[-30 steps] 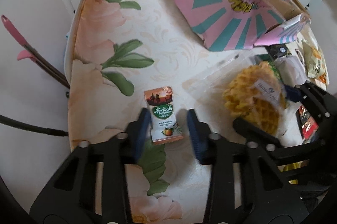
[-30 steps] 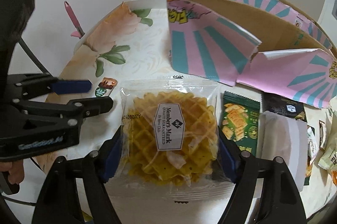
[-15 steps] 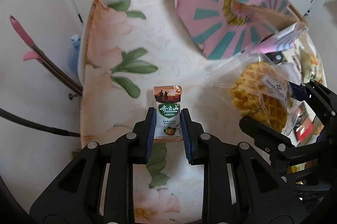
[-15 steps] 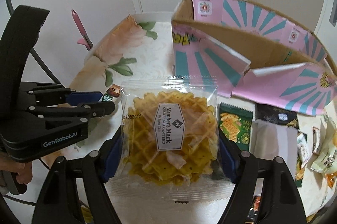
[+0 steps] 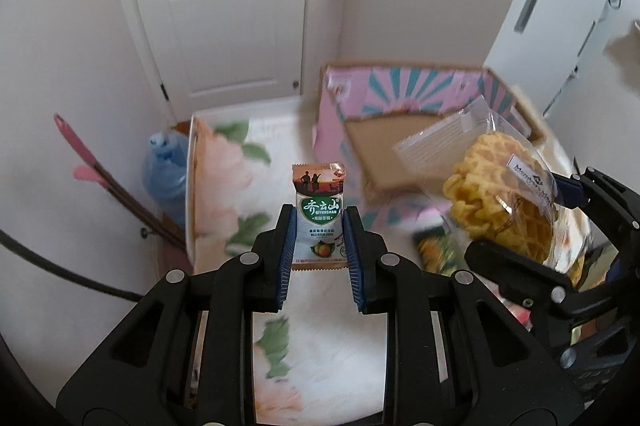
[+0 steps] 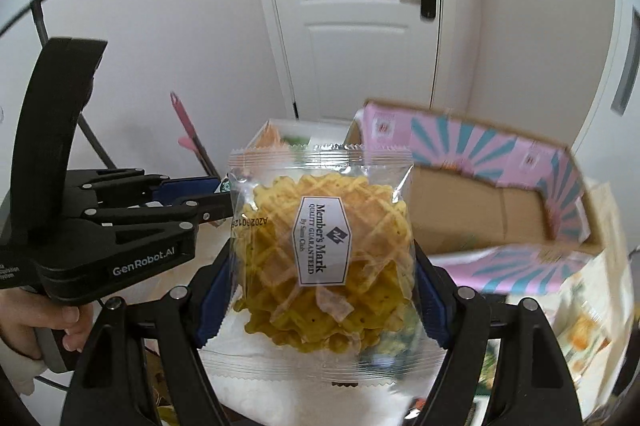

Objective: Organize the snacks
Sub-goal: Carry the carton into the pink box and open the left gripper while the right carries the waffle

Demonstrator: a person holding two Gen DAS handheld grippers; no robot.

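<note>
My left gripper (image 5: 319, 226) is shut on a small green-and-orange snack packet (image 5: 320, 216) and holds it upright above the floral tablecloth (image 5: 224, 161). My right gripper (image 6: 322, 266) is shut on a clear waffle bag (image 6: 322, 246) labelled Member's Mark, lifted off the table; the bag also shows at the right of the left wrist view (image 5: 500, 185). The open pink-and-teal cardboard box (image 6: 492, 209) stands behind and right of both packets, its brown inside showing; it also shows in the left wrist view (image 5: 400, 113). The left gripper also shows at the left of the right wrist view (image 6: 200, 193).
More snack packets lie on the table at the right (image 6: 588, 326), and a green packet (image 5: 436, 250) lies below the waffle bag. A blue water jug (image 5: 166, 169) and a pink-handled tool (image 5: 92, 165) stand beside the table. A white door (image 6: 360, 5) is behind.
My left gripper closed on the small packet and lifted it off the table. My right gripper raised the waffle bag; both views now tilt up towards the box and door.
</note>
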